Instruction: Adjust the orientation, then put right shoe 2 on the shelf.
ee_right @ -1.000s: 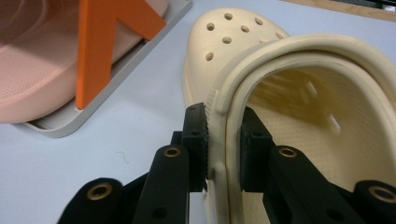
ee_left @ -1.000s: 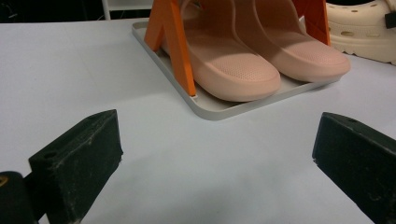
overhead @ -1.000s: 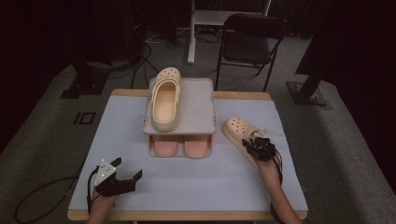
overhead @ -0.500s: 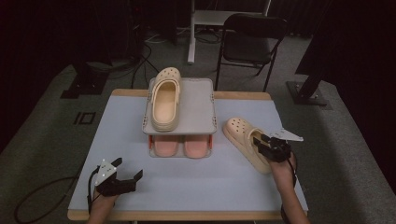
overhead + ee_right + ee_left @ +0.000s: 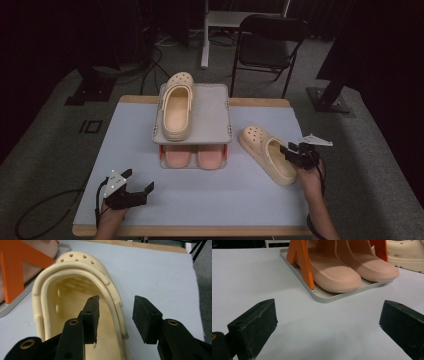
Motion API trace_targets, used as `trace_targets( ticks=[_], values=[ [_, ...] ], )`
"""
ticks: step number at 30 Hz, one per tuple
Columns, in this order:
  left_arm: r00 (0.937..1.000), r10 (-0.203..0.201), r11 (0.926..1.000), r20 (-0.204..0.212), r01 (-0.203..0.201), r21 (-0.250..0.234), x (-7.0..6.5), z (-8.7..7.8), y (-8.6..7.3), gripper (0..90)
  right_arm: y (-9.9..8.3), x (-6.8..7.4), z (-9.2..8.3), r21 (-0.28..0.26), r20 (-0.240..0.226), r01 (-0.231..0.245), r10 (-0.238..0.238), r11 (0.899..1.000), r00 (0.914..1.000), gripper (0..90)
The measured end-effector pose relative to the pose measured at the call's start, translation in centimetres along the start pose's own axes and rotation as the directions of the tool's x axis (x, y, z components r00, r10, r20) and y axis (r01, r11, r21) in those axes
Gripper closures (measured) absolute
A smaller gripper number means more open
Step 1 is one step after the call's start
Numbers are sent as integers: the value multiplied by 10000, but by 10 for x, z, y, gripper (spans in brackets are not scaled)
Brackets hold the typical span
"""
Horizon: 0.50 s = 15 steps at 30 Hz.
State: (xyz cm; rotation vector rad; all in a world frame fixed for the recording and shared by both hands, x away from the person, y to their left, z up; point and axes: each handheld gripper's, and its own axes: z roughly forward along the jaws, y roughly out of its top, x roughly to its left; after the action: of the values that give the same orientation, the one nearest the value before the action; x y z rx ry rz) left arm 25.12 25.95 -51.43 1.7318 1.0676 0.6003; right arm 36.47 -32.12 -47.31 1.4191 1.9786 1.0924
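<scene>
**Loose clog dragged out to the right edge, grip let go**

Slid outward and toward the near-right corner since the earlier frame: cream clog [image 5: 266, 155], toe toward the rack, heel toward the person. Now flat on the pale mat [image 5: 125, 150], well apart from its mate [image 5: 176, 106] up on the grey top shelf [image 5: 215, 107]. Right gripper [image 5: 289, 152] at the heel end, jaws just opened and standing apart astride the clog's outer side wall (one pad inside the opening, one outside, neither pressing in the right gripper view [image 5: 115, 315]). Nothing clamped.

For a clean re-grip, probably best: close squarely on the side wall near the heel, deep enough that the soft rim does not fold out, then lift level before swinging toward the free half of the top shelf beside the mate. Worth keeping clear of the orange posts [image 5: 300, 262].

Further out: pink slippers [image 5: 196, 156] on the lower tray [image 5: 324, 297]. Left gripper [image 5: 137, 181] idle near the front-left, jaws wide apart over bare mat, holding nothing.
</scene>
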Motion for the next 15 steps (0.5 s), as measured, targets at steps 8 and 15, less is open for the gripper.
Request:
trace_targets(
  ticks=[8, 15],
  values=[
    [10000, 31, 10000, -39, -31, -4, 1, -2, 0, 15, 1, -1, 10, 194, -164, 1, 2, 9998, 9999, 565],
    [10000, -33, 10000, -19, 33, 1, 1, -2, 0, 15, 5, -3, 21, 523, -223, 150, -138, 9985, 9997, 608]
  ],
)
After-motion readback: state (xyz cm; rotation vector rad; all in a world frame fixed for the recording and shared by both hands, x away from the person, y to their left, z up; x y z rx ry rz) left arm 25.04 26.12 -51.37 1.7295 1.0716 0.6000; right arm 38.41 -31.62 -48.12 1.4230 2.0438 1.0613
